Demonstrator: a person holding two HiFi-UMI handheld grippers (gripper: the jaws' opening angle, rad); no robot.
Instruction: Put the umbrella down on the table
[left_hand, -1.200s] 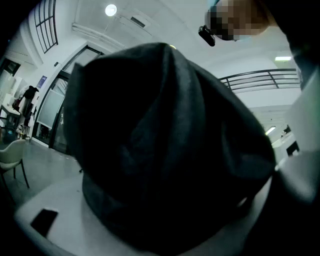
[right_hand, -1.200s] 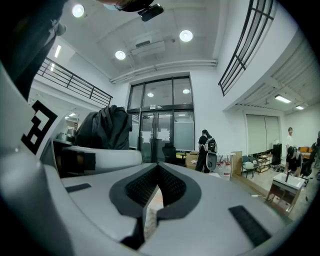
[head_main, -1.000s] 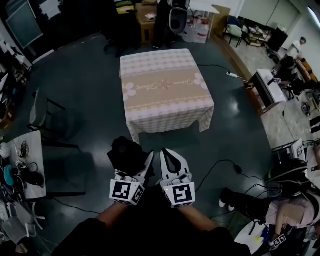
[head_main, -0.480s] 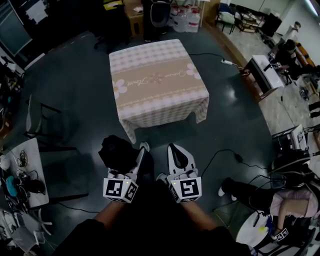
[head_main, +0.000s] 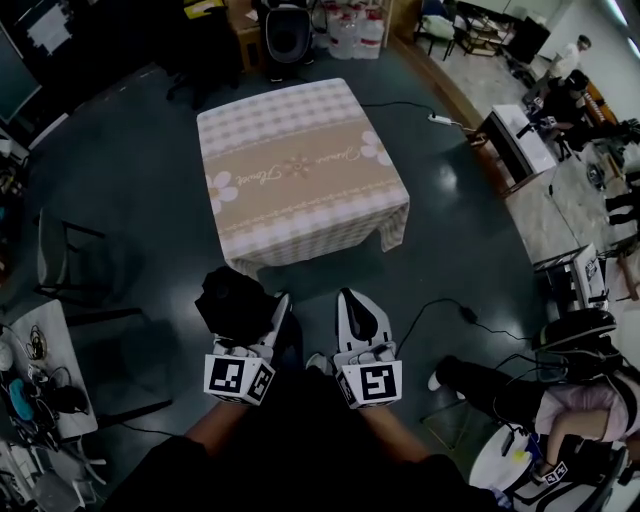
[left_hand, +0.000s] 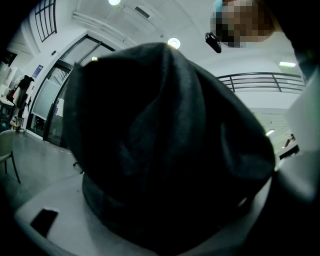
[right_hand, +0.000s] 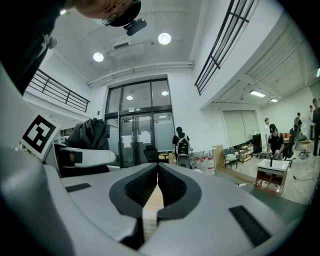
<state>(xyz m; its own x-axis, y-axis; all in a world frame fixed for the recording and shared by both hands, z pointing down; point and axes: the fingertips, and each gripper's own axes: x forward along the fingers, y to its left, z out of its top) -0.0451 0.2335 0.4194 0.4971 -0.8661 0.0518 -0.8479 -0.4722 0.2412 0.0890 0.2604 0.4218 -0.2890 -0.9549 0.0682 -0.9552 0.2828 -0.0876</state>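
Observation:
A folded black umbrella (head_main: 232, 300) hangs low in front of me, with my left gripper (head_main: 280, 302) shut on it. In the left gripper view the umbrella's dark cloth (left_hand: 165, 150) fills nearly the whole picture between the white jaws. My right gripper (head_main: 352, 298) is beside it, shut and holding nothing; its dark pads (right_hand: 158, 175) meet. The right gripper view also shows the umbrella (right_hand: 90, 132) off to the left. The table (head_main: 300, 170), with a checkered cloth and a flower band, stands ahead of both grippers, with bare floor between.
An office chair (head_main: 288, 25) stands beyond the table. A power strip and cable (head_main: 440, 120) lie on the floor to the right, near a white desk (head_main: 520, 140). A cluttered desk (head_main: 40, 390) is at the lower left. A person (head_main: 560, 400) sits at the lower right.
The table has slid left in the head view as I moved. Both grippers keep their place in front of me, the left still holding the umbrella.

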